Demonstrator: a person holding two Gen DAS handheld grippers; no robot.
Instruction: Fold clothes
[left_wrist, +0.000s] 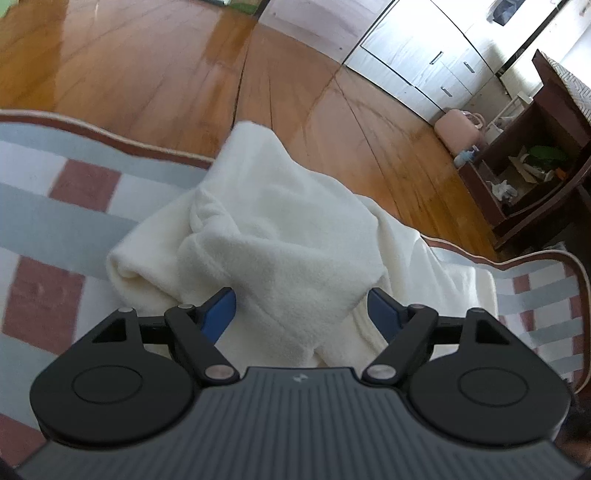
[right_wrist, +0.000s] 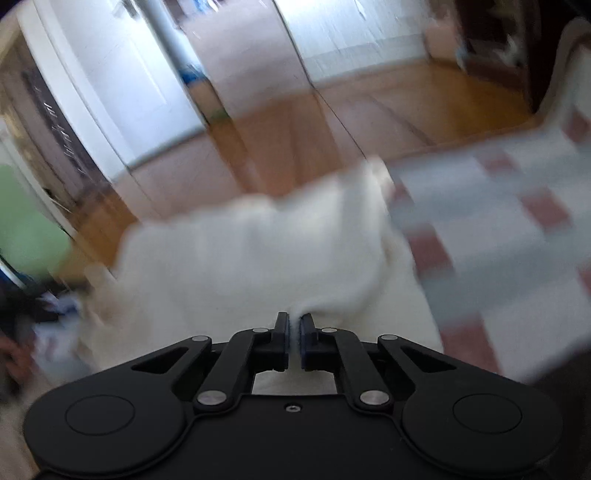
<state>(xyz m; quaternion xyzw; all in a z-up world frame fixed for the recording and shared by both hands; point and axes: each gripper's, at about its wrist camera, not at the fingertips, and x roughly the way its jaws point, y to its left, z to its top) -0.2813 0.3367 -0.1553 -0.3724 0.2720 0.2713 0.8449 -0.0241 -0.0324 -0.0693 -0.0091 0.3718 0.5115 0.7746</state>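
While your left tongs gape wide over the white fleece, your right tongs pinch a fold of it above the checked bedspread.

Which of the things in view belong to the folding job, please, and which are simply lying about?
Part of the job:
- white fleece garment, bunched on the checked bedcover
- left tongs, open, fleece between the pads but not gripped
- right tongs, shut on a pinch of the fleece

Lying about:
- pink bag on the wooden floor
- dark wooden shelf with clutter
- white cabinets
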